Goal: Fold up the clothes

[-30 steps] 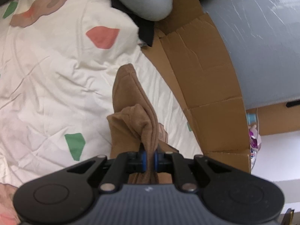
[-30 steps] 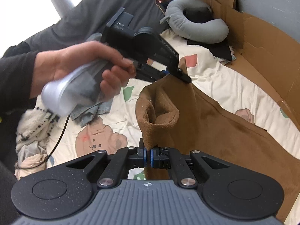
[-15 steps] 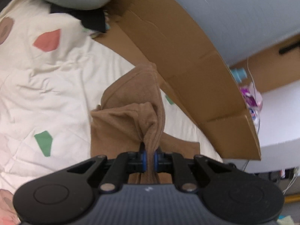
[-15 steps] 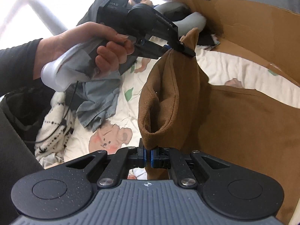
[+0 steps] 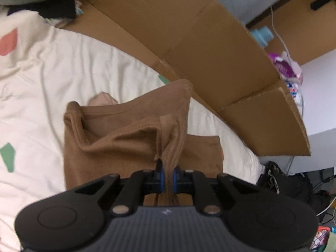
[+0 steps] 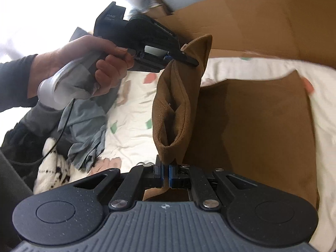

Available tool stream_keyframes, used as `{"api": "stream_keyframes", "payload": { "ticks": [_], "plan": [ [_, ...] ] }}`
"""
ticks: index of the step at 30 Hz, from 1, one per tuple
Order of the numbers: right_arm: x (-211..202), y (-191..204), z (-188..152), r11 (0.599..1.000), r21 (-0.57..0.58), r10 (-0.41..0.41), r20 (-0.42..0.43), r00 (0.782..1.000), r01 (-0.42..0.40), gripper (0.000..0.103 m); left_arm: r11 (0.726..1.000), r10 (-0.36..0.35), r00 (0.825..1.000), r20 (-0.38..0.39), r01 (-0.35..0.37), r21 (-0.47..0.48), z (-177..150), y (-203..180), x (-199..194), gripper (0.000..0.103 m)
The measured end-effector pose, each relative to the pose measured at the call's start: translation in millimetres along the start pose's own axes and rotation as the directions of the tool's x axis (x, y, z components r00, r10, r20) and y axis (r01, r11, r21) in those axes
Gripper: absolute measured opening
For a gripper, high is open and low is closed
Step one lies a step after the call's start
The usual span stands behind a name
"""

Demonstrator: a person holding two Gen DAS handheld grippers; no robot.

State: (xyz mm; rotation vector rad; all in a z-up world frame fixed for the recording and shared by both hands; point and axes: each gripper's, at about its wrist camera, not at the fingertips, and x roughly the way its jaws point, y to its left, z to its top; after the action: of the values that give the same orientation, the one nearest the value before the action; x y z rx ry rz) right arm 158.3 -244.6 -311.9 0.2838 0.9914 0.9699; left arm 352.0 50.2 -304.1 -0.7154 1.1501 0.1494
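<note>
jaws of both grippers clamped on brown garment (image 6: 252, 130): left gripper (image 5: 167, 177) pinches a gathered edge, right gripper (image 6: 166, 173) a folded edge. lifted fold hangs between them; remainder lies on the bed sheet (image 5: 63, 67) beside cardboard (image 5: 210, 48).

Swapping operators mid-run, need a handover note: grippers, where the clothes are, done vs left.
Left gripper: shut on one end of the brown garment's lifted edge.
Right gripper: shut on the other end of that edge.
The garment's lower half lies flat on the patterned bedsheet; the held edge hangs up between the grippers, beside the cardboard.
Done: edge picked up, fold begun.
Left: lay the edge over, smooth, finish folding. A grey garment and a white knit wait unfolded in a heap.
</note>
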Motion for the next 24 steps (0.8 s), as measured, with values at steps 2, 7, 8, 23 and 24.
{"api": "stream_keyframes", "payload": {
  "ticks": [2, 7, 8, 23, 24],
  "plan": [
    [-0.2, -6.9, -6.7, 1.0, 0.027, -0.012, 0.013, 1.0, 0.012, 0.003, 1.0, 0.009, 1.0, -0.007, -0.009, 0.022, -3.2, -9.7, 10.1, 0.008],
    [0.4, -24.8, -24.6, 0.993, 0.111, -0.033, 0.045, 0.998, 0.028, 0.002, 0.99, 0.034, 0.999, -0.005, -0.033, 0.136, -12.1, -40.7, 34.5, 0.008],
    [0.9, -29.0, -28.5, 0.991, 0.129, -0.038, 0.05, 0.998, 0.032, 0.002, 0.986, 0.042, 0.999, -0.004, -0.04, 0.161, -15.3, -46.0, 40.5, 0.008],
    [24.3, -73.4, -89.1, 0.898, 0.438, -0.119, 0.142, 0.983, 0.045, 0.003, 0.936, 0.148, 0.989, -0.003, -0.139, 0.322, -45.6, -73.8, 113.4, 0.008],
    [27.2, -75.2, -92.2, 0.89, 0.454, -0.128, 0.139, 0.982, 0.052, 0.005, 0.932, 0.155, 0.988, -0.005, -0.144, 0.334, -46.8, -74.6, 117.7, 0.008]
  ]
}}
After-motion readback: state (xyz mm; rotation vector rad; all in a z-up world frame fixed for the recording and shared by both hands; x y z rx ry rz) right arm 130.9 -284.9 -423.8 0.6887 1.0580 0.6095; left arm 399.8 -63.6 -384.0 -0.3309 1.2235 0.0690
